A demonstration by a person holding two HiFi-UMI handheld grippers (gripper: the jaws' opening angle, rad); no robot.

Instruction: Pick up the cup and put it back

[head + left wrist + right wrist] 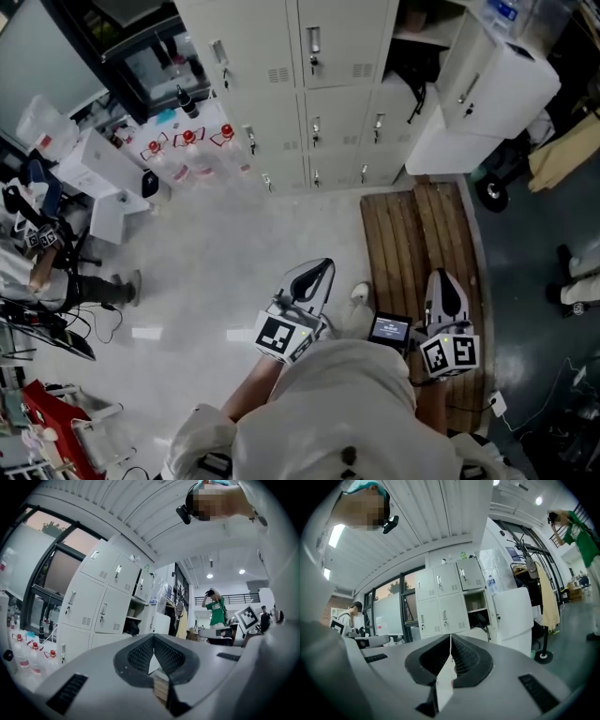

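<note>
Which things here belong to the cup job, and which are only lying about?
For the job: left gripper and right gripper, both shut and empty; no cup is in view.
Lying about: lockers, red-capped bottles, wooden pallet, small screen.

White metal lockers [328, 84], one door open; pale glossy floor [216, 272]; wooden pallet [403, 253]; dark-framed window [51, 527]; lit ceiling lights [209, 576].
</note>
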